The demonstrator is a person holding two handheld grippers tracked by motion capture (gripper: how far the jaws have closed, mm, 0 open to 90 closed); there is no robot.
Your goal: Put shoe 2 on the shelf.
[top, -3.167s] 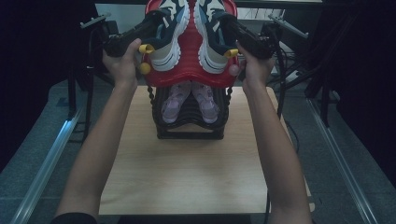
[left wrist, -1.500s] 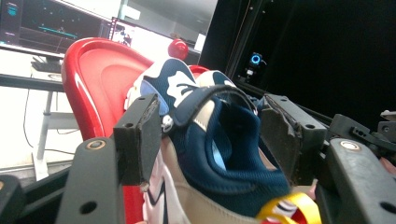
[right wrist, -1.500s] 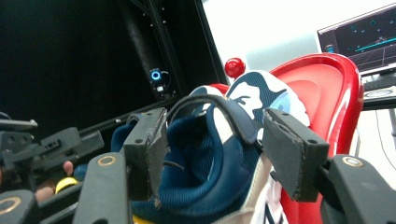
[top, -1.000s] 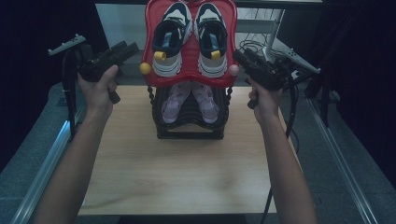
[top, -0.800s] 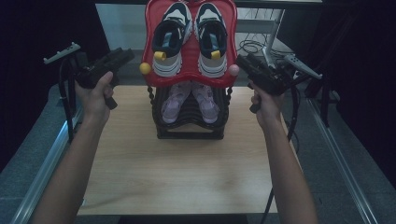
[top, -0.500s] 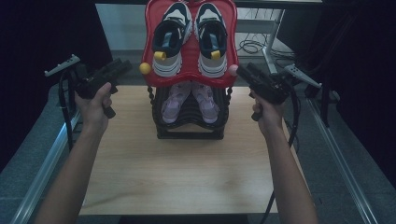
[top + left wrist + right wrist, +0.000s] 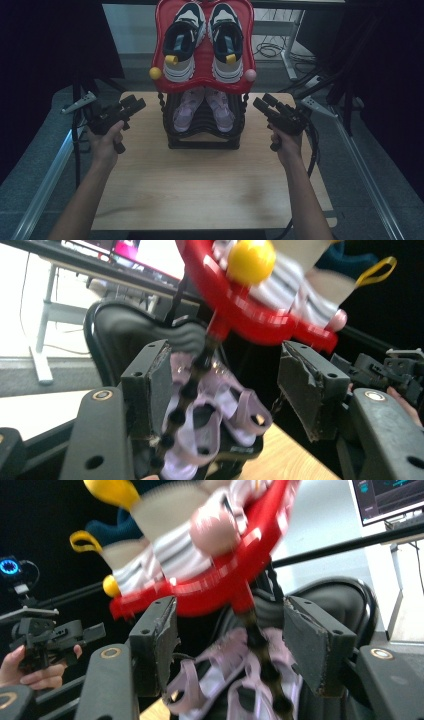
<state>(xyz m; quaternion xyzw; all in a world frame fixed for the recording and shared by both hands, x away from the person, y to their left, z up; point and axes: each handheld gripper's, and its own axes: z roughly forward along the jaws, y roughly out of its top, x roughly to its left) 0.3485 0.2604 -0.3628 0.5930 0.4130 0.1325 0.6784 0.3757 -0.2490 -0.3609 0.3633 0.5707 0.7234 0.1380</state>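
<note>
Wooden table point(image 7: 210, 195) is carrying the shoe rack point(image 7: 204, 131) at its far middle; I am holding my left gripper point(image 7: 131, 106) and right gripper point(image 7: 264, 103) spread and empty, flanking it, equally near

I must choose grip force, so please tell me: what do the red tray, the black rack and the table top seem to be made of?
Red tray: probably moulded plastic, glossy, with a smooth rounded rim. Black rack: likely plastic too, slightly shiny, with wavy ribbed shelves and beaded posts. Table top: pale wood or wood-look laminate, matt, with visible grain lines; which of the two I cannot tell.
</note>
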